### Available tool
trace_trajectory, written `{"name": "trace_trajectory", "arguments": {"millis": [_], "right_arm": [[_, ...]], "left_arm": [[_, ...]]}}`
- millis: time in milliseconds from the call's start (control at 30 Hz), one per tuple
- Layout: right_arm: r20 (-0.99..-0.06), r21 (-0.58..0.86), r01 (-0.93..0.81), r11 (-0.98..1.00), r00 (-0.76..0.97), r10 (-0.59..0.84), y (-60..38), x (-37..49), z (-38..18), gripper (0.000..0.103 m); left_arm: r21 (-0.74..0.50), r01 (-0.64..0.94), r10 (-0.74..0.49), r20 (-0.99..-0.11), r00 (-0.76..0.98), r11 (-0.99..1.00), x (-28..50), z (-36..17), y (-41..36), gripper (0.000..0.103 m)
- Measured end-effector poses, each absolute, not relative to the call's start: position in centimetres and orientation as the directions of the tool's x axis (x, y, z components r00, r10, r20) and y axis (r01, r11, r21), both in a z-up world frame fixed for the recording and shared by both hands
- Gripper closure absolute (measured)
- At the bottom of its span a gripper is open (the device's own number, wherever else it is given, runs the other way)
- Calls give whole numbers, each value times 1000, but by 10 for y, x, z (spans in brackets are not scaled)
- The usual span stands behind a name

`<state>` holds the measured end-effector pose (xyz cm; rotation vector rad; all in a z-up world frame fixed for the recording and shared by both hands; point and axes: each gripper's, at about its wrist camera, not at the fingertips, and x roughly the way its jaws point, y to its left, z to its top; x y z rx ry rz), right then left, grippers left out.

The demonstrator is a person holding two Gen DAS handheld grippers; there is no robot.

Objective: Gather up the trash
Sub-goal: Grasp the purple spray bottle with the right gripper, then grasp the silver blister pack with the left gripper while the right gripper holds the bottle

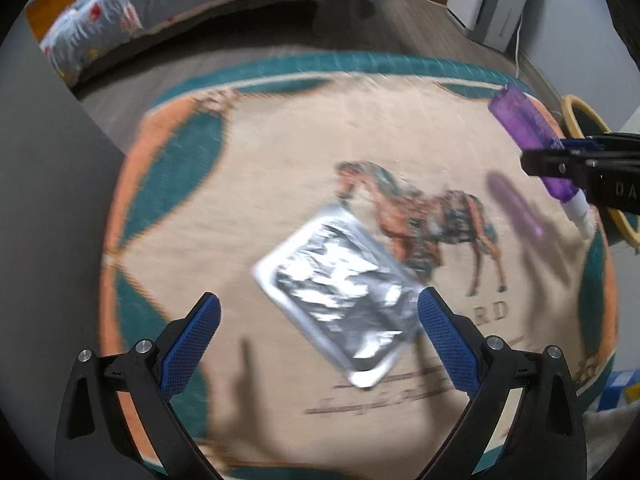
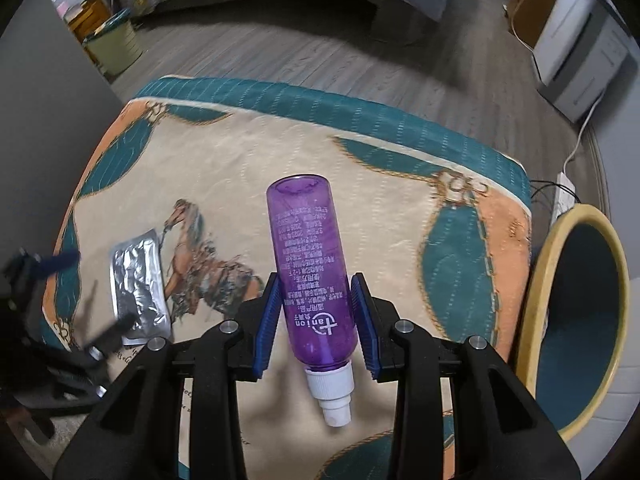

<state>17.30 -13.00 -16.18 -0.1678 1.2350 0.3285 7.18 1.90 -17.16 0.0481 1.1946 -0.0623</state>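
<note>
While your right gripper [image 2: 316, 320] clamps the purple spray bottle [image 2: 312, 264] between its blue pads [image 2: 267, 322], the bottle hangs above the patterned mat [image 2: 240, 168], its clear base pointing away from you and its white nozzle [image 2: 334, 394] pointing back toward your wrist. Read the label upside down from your right wrist view: a round logo with a plus sign and the word "anion", two Chinese characters beside it, then several lines of small white Chinese print too fine to make out. From your left wrist view the same bottle [image 1: 532, 148] sits at the right edge, pinched in the black tool, whose side shows the letters "DA" before the frame cuts them off.

Your left gripper [image 1: 320, 320] stands wide open — nothing touches its pads — and hovers over a crinkled silver foil packet [image 1: 344, 296] lying flat on the mat just beside the printed horse [image 1: 420, 216]. No writing shows on the packet; motion blur smears it. Below the horse the mat carries the letters "RD" and, nearer you, lines of cursive script you cannot read.

Just off the mat's right edge stands a round bin [image 2: 576, 320] with a yellow rim and a teal inside — its mouth is open. A white power strip [image 2: 564, 196] lies on the floor beyond it.
</note>
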Motion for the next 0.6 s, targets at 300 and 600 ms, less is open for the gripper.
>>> {"name": "trace_trajectory", "arguments": {"millis": [300,600], "right_arm": [[-937,82,-332,940,295,186,-148,167,-153,70],[-938,89,-314,945,293,186,-160,166,-157,70]], "left_arm": [[-79,4,-76,-946,316,997,81,-192,4,5],[25,92,-11,-925,379,995,87,-197,-24,6]]}}
